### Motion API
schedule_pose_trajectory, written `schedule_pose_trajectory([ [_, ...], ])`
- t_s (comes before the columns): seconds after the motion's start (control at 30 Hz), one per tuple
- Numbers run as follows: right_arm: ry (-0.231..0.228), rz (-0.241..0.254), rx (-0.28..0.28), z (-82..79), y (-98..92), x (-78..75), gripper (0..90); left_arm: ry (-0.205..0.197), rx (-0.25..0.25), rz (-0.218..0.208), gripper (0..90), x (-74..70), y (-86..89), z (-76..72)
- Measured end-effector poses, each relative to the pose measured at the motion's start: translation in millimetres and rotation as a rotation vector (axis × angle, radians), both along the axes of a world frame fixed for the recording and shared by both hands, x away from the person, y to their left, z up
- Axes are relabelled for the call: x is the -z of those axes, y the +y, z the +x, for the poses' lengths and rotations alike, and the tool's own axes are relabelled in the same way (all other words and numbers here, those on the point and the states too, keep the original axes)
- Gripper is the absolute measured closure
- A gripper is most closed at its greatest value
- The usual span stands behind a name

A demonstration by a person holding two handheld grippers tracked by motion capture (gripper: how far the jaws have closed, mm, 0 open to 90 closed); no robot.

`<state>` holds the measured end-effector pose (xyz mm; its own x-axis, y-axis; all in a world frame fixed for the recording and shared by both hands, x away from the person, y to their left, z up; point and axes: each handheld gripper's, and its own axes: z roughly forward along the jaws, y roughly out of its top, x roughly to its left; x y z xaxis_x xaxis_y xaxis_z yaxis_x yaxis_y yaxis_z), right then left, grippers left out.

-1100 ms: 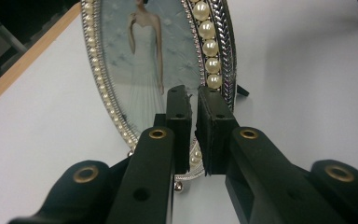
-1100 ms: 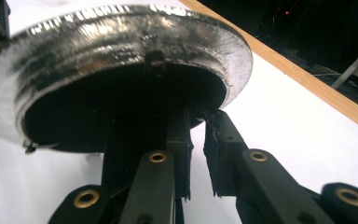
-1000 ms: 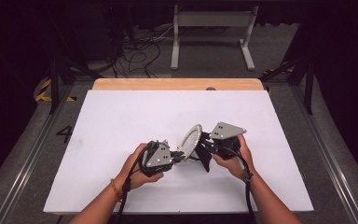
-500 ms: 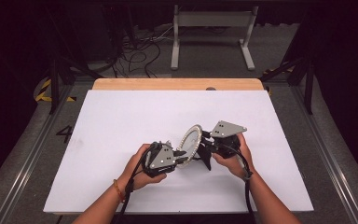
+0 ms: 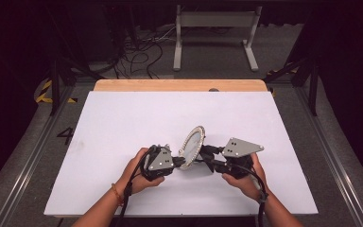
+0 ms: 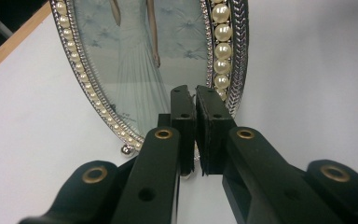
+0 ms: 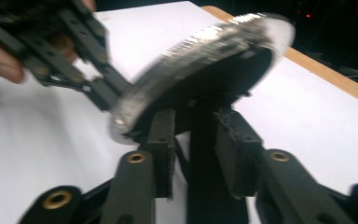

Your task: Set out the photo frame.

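High view: an oval picture frame (image 5: pixel 192 147) stands tilted on the white surface (image 5: pixel 123 118) between the left claw (image 5: pixel 177 162) and right claw (image 5: pixel 205 155).

Left gripper view: the claw pinches the frame's (image 6: pixel 168 60) lower rim; glass front and pearl trim look fragile and slippery, so the metal edge is the safest hold.

Right gripper view: the claw (image 7: pixel 195 140), which has just been opening, straddles the back stand (image 7: pixel 200 140) loosely.

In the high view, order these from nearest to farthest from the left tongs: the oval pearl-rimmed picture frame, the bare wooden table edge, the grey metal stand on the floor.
1. Oval pearl-rimmed picture frame, clamped in the left tongs, just right.
2. Bare wooden table edge, at the far side.
3. Grey metal stand, on the floor beyond.
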<state>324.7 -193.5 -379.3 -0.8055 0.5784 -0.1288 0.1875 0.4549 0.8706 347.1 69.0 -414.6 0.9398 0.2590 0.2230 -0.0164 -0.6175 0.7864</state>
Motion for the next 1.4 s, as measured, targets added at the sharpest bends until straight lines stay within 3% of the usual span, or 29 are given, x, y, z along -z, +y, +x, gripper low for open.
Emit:
schedule_pose_trajectory([
  [0.03,0.000,0.000,0.000,0.0,0.0,0.0,64.8,0.000,0.000,0.000,85.9,0.0,0.0,0.0],
  [0.07,0.022,0.017,0.008,-3.0,4.2,0.7,57.6,-0.003,0.000,0.003,85.5,0.2,-1.1,0.2],
  [0.13,0.034,0.018,0.012,-4.1,7.4,2.8,52.5,-0.001,-0.003,0.007,84.9,0.8,-2.1,0.0],
  [0.33,0.070,0.042,0.041,-2.0,13.0,9.3,45.1,-0.001,-0.001,0.002,84.7,2.7,-4.1,2.0],
  [0.77,0.077,0.071,-0.009,-13.4,12.9,2.9,42.2,0.003,-0.024,0.007,84.3,4.0,-5.4,1.7],
  [0.9,0.081,0.089,-0.006,-12.6,17.7,0.7,40.1,-0.003,-0.021,0.007,84.4,4.8,-6.0,3.1],
  [1.1,0.114,0.091,0.065,-6.1,29.0,2.3,42.9,0.025,-0.023,0.004,85.4,9.2,-5.2,5.5],
  [1.4,0.140,0.099,0.047,-2.2,25.4,5.3,48.3,0.032,-0.019,0.005,86.0,10.6,-6.4,6.0],
])
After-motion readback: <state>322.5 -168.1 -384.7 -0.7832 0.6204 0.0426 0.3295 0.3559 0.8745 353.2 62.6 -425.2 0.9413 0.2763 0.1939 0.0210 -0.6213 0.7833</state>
